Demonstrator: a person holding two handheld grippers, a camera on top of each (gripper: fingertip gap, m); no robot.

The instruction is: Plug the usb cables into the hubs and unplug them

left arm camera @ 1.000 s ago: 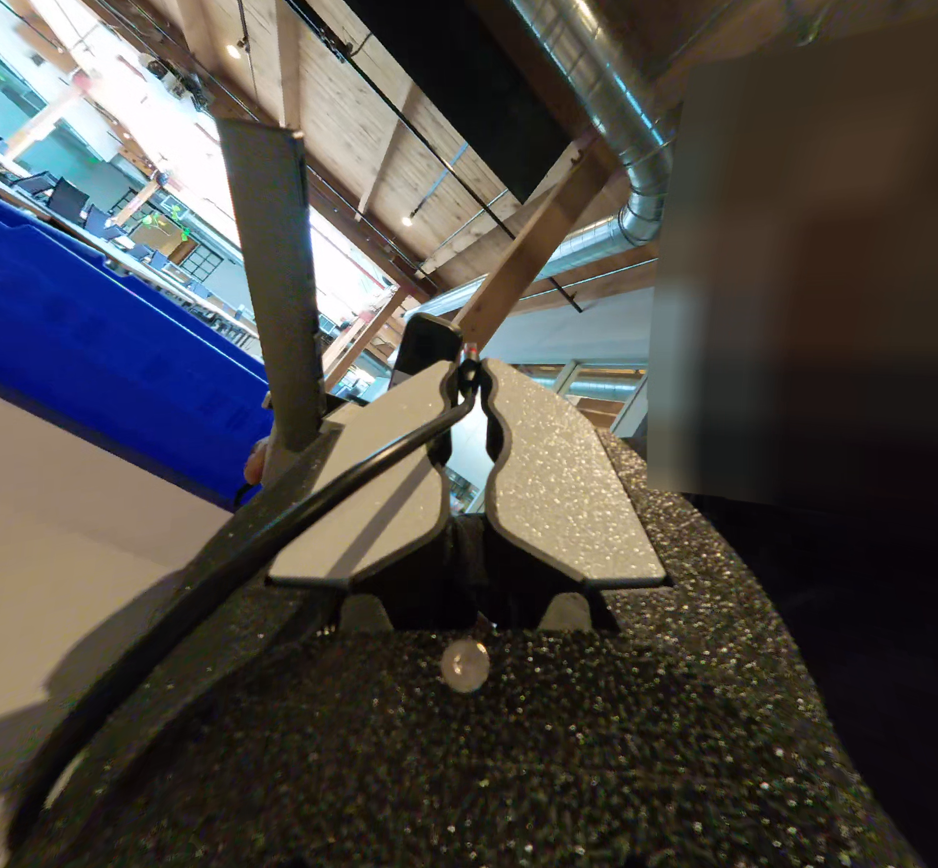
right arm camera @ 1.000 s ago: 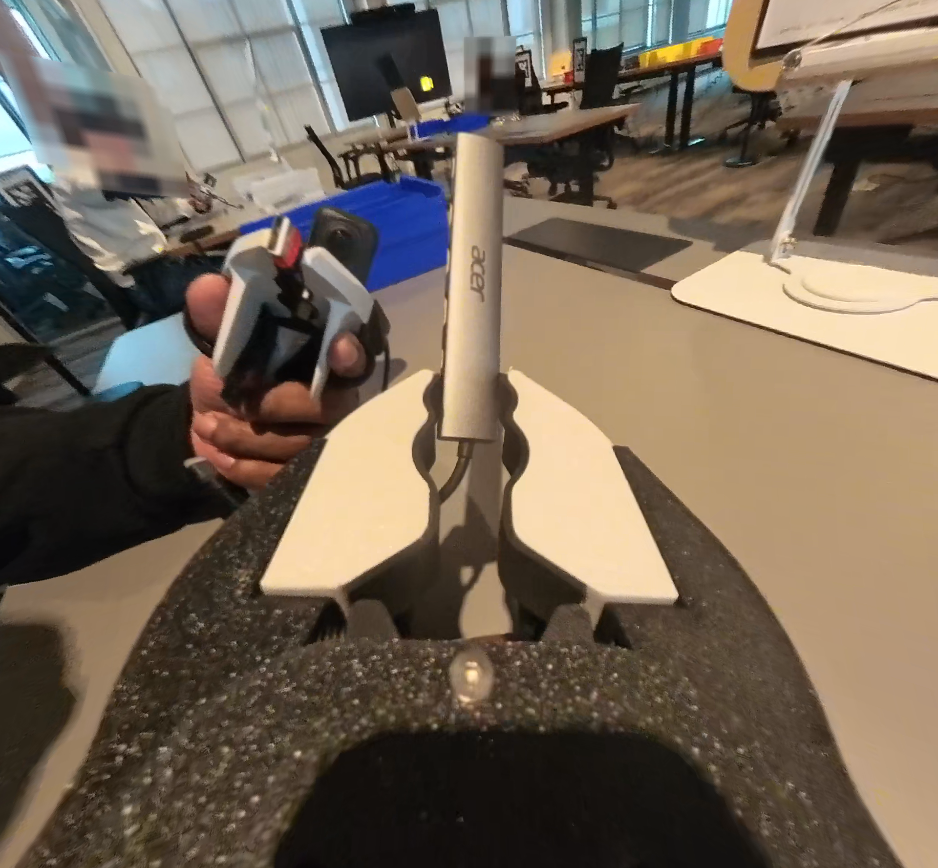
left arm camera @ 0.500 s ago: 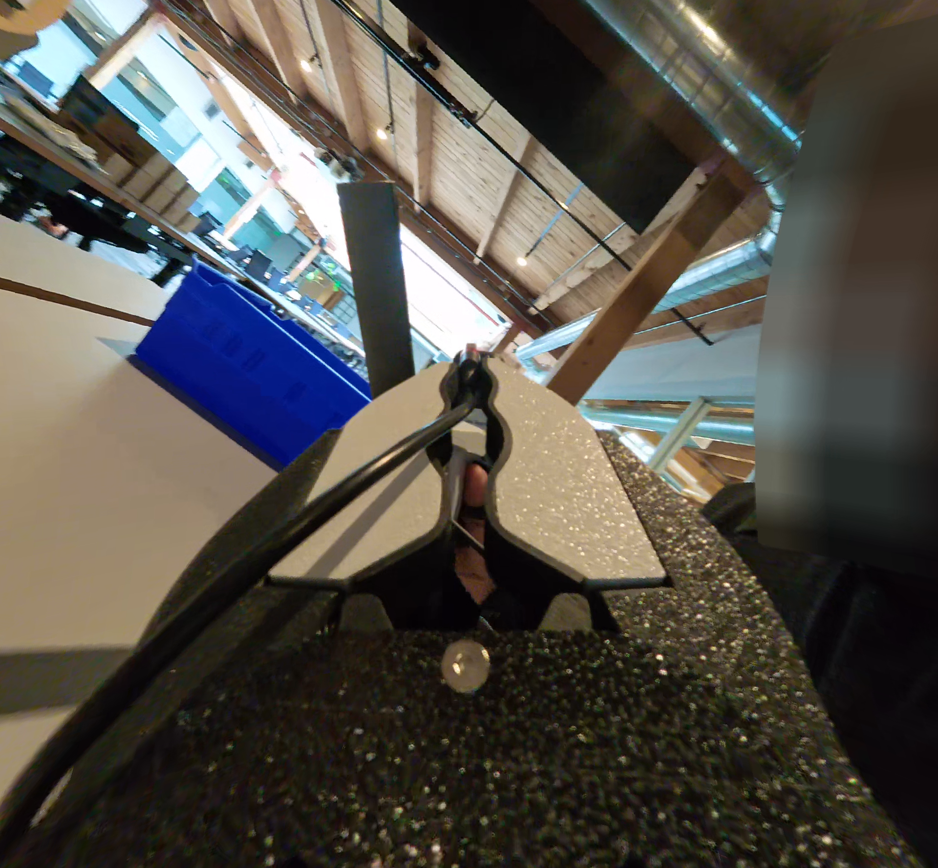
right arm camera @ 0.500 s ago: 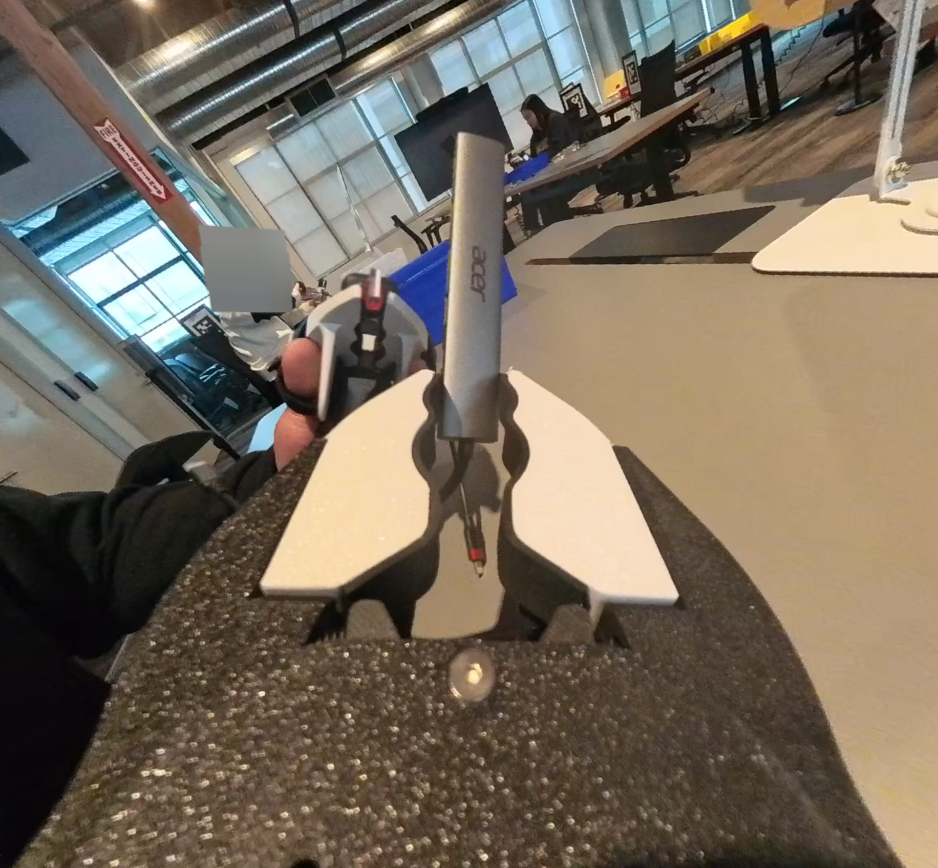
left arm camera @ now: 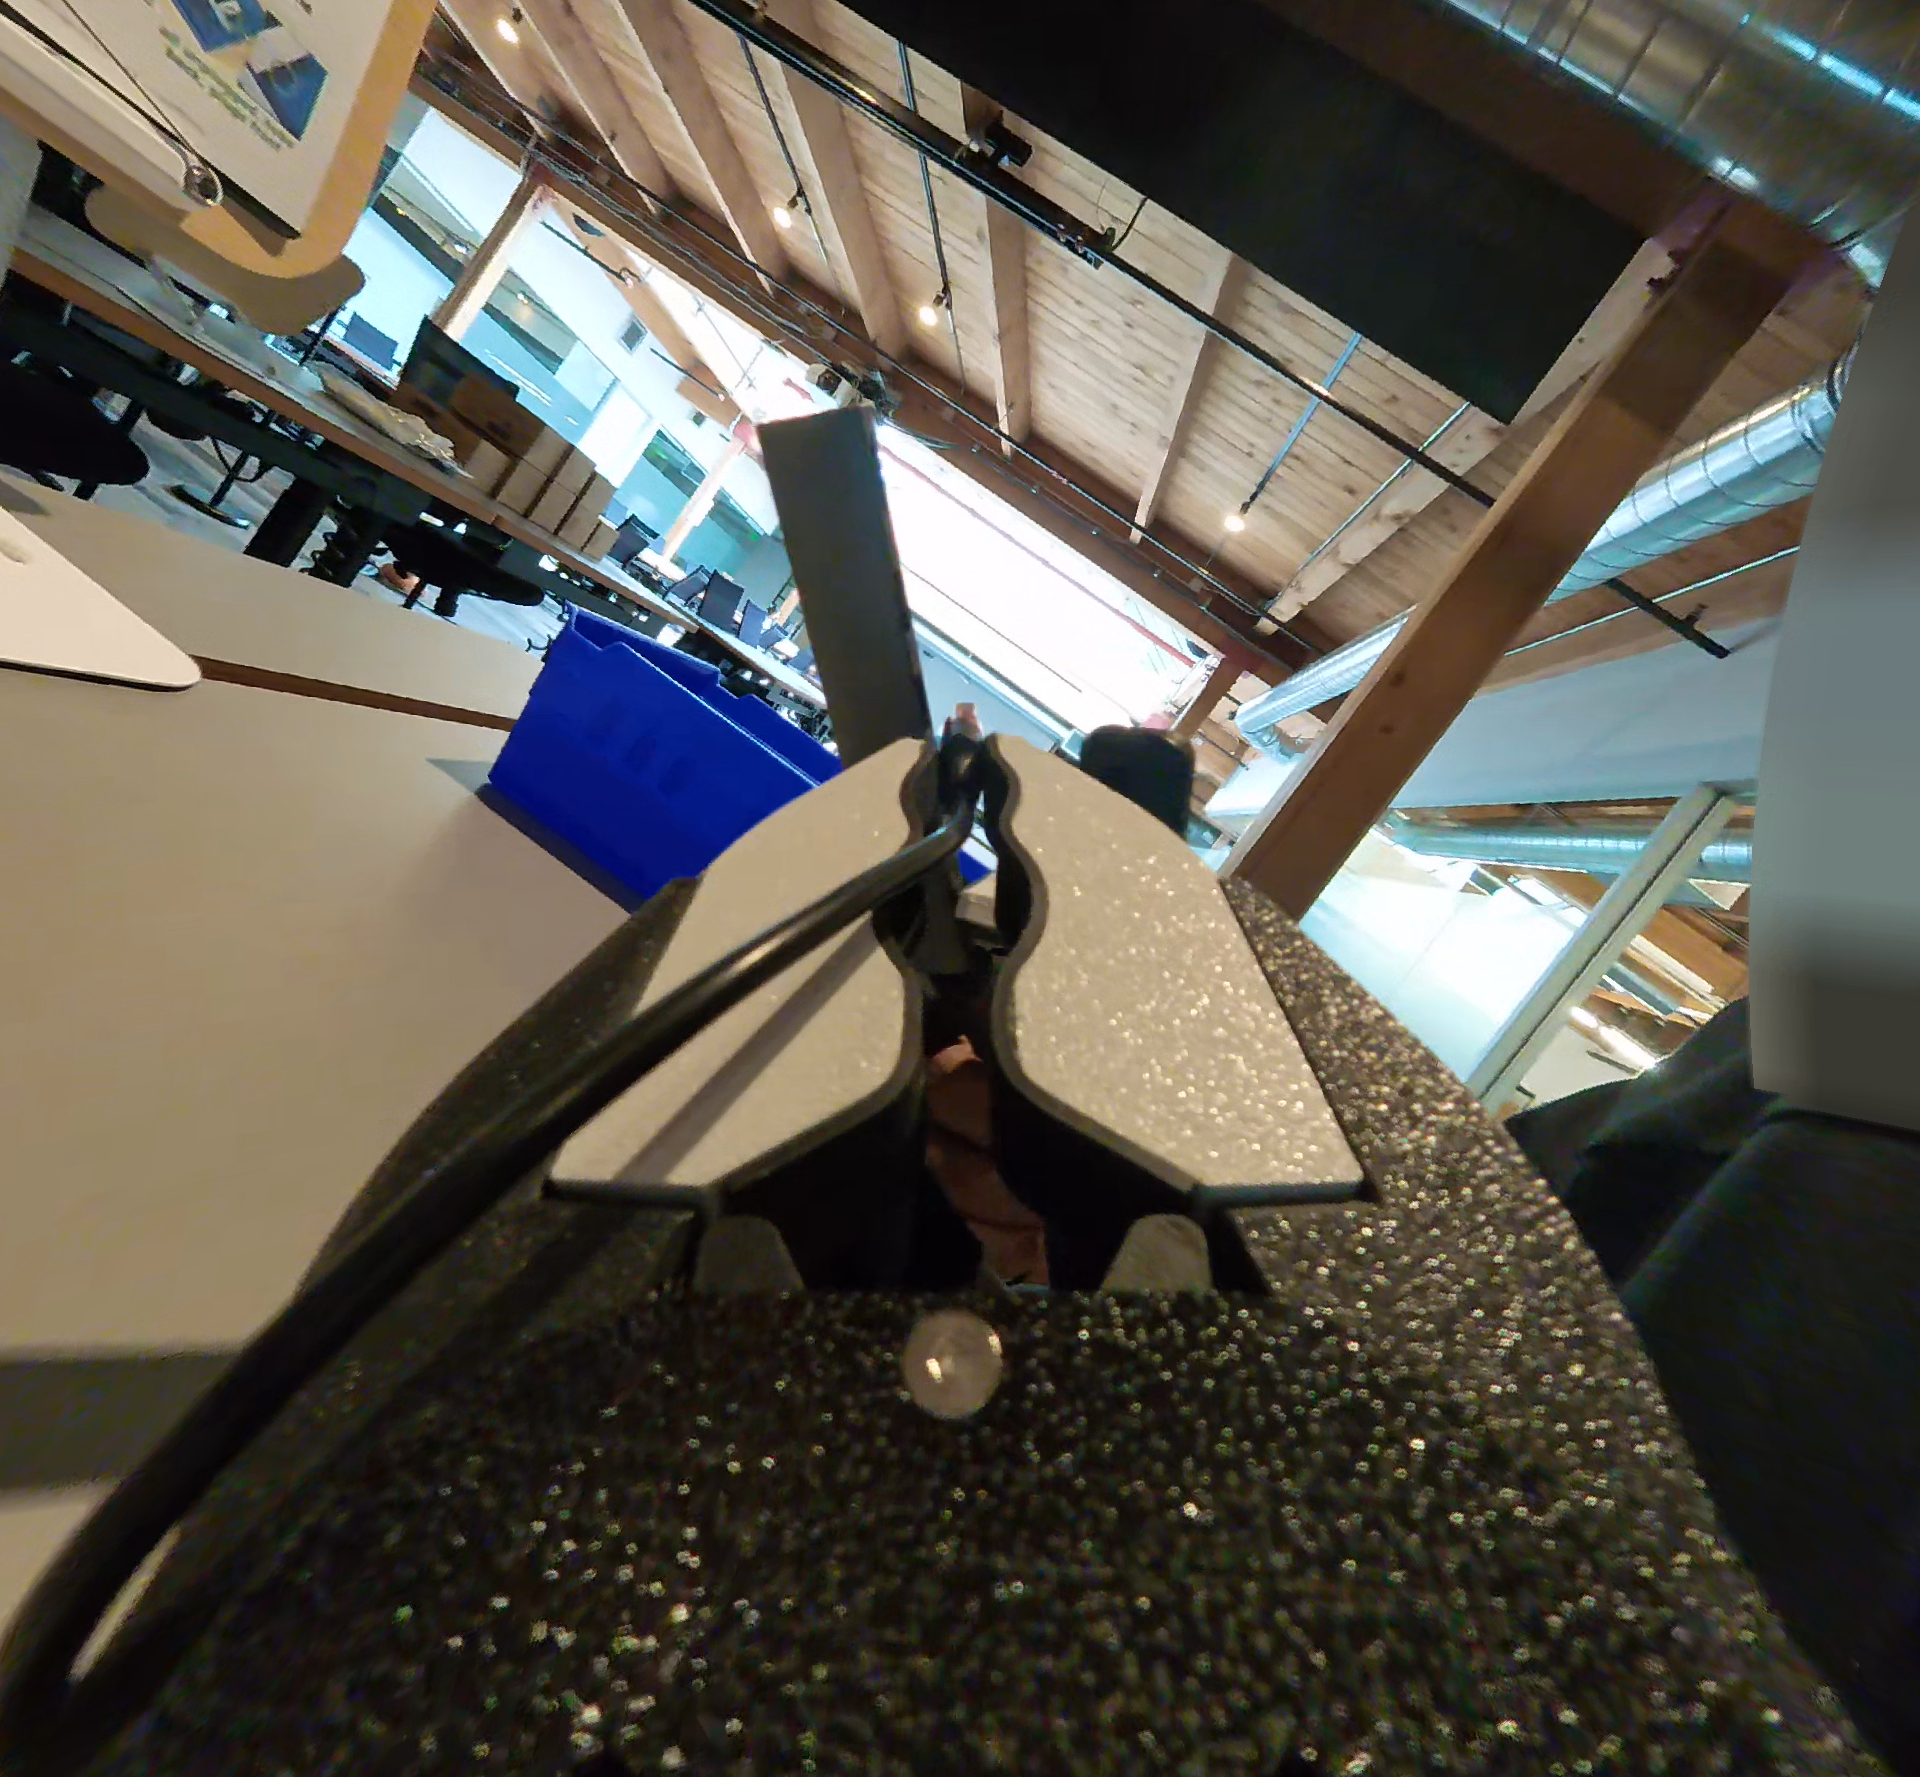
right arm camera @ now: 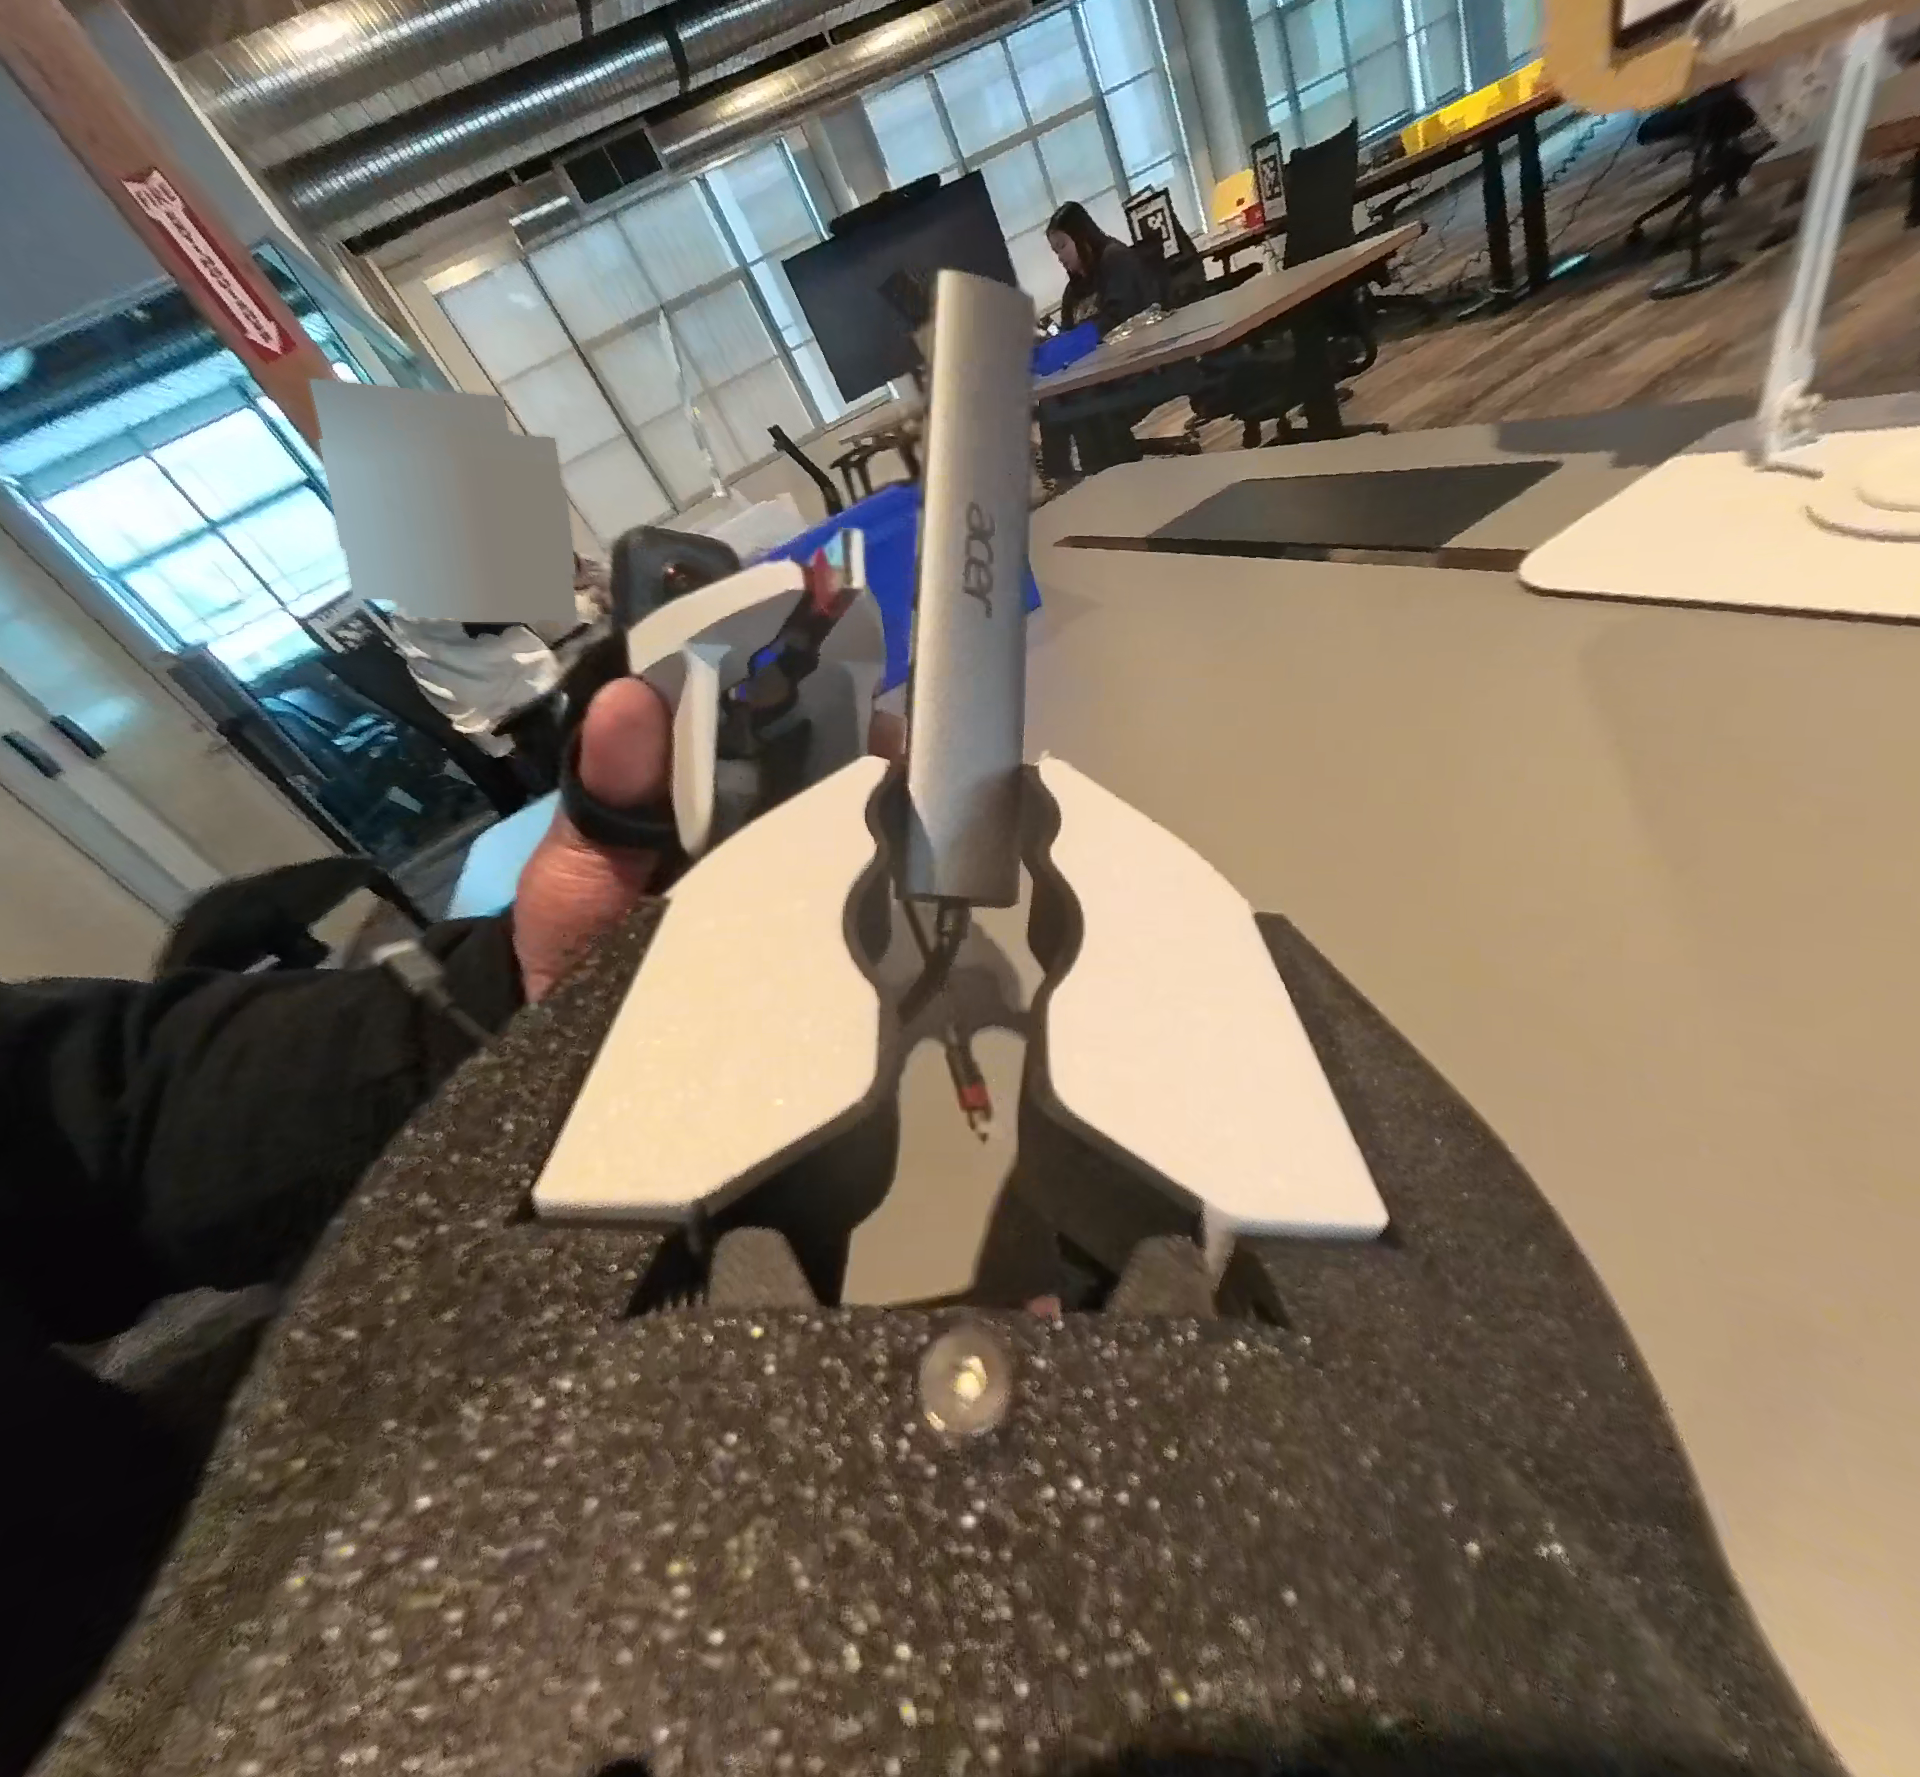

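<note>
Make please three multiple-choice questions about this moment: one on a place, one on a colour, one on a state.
1. Where does the blue bin stand?
A. on the grey table
B. on the floor
C. on a chair

2. What colour is the hub?
A. red
B. silver-grey
C. green

3. How is the right tool now?
A. wide open and empty
B. shut on the hub
C. out of view

Answers:
1 A: the left wrist view shows the bin resting on the grey table.
2 B: its long body is silver-grey in the right wrist view.
3 B: its white fingers grip the lower end of the hub, which stands nearly upright.
</note>
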